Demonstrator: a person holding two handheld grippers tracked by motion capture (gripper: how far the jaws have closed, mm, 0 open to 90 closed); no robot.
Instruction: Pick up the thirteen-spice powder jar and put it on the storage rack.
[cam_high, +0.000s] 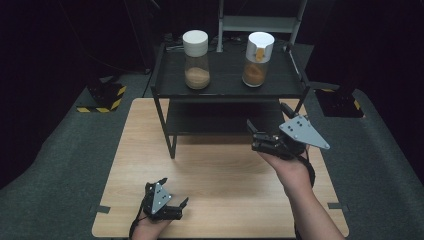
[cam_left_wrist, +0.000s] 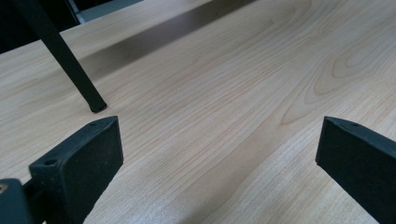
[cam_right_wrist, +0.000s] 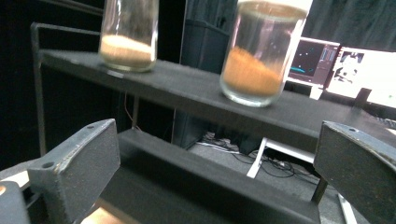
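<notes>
Two glass jars with white lids stand on the top of a black two-tier shelf (cam_high: 225, 90). The left jar (cam_high: 196, 59) (cam_right_wrist: 128, 37) holds pale powder, the right jar (cam_high: 258, 59) (cam_right_wrist: 259, 56) orange-brown powder. My right gripper (cam_high: 267, 127) (cam_right_wrist: 219, 163) is open, held in front of the shelf below the right jar, with nothing between its jaws. My left gripper (cam_high: 175, 192) (cam_left_wrist: 219, 158) is open low over the wooden table (cam_high: 220, 185) near its front edge, empty.
A black shelf leg (cam_left_wrist: 70, 60) stands on the table ahead of the left gripper. A lower shelf tier (cam_right_wrist: 196, 182) lies close before the right gripper. Grey floor surrounds the table; monitors (cam_right_wrist: 355, 70) glow behind the shelf.
</notes>
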